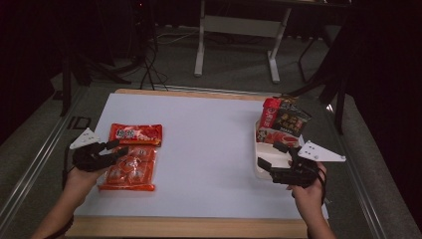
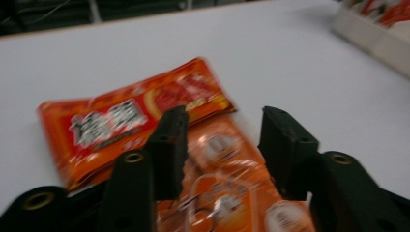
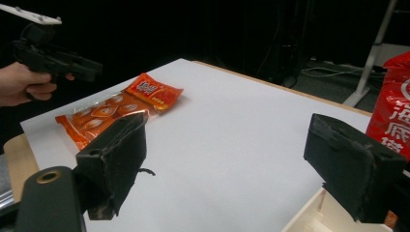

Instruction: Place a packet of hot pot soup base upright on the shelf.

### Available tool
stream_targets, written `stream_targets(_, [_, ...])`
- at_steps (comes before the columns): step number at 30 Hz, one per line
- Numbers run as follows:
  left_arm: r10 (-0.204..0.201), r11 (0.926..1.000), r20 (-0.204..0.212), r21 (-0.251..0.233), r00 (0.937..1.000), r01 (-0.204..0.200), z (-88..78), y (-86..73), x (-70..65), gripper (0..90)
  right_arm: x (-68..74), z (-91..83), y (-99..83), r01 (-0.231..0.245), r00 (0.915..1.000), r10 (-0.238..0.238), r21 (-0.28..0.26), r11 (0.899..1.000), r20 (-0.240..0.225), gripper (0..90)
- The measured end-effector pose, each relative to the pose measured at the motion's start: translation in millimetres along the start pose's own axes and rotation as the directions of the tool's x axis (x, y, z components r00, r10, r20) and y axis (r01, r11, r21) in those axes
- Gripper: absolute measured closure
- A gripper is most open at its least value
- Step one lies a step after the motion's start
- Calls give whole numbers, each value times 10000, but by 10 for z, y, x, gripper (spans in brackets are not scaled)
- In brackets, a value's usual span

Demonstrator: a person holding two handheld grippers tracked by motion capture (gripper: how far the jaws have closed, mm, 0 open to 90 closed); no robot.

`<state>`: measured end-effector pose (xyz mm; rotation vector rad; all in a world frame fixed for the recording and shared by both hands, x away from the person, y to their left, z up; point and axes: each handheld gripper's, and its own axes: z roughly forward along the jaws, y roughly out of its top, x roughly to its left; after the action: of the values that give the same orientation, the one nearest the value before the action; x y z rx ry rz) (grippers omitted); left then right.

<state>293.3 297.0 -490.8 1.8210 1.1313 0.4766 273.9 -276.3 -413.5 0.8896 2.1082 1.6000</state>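
Dark floor and the white legs of another table [image 1: 236, 30] fill the far background, and the near part of the room is taken up by a bench [image 1: 209, 149] covered with a white sheet over a wooden edge.

On the left side of the bench lie two orange-red snack packets. The smaller red packet [image 1: 136, 134] lies farther back, with bold white lettering across it. The larger clear-fronted packet [image 1: 129, 169] lies nearer and touches the red one's near edge; it holds small round wrapped pieces. The left gripper [image 1: 117, 148] hangs over the far end of this larger packet, held by the person's left hand [image 1: 82, 172]. In the left gripper view its jaws stand apart with the two packets under and between them; the picture is blurred, so it is hard to say whether the jaws touch the plastic.

At the right edge of the bench stands a white tray [image 1: 262, 167], with several packets leaning upright in its far end: a red bag [image 1: 269, 113], a dark bag [image 1: 291, 119] and a red one lower down. The right gripper [image 1: 271, 157] is over the near part of the tray, held in the right hand [image 1: 306, 191]. Its jaws are spread wide and hold nothing.
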Motion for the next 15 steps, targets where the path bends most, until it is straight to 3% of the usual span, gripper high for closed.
stream_targets(8, [-594, 9969, -737, 472, 9955, 630, 59, -203, 288, 774, -16, 8, -14, -24, 10000, 24, 6, 10000, 12, 151])
stream_targets(12, [-545, 9943, -1297, 842, 9901, 657, 107, -260, 350, 840, -16, 22, -25, -63, 10000, 63, 67, 10000, -53, 152])
stream_targets(15, [-481, 9908, -1467, 1186, 9880, 659, 159, -290, 374, 874, -15, 36, -28, -57, 9999, 58, 91, 9999, -88, 151])
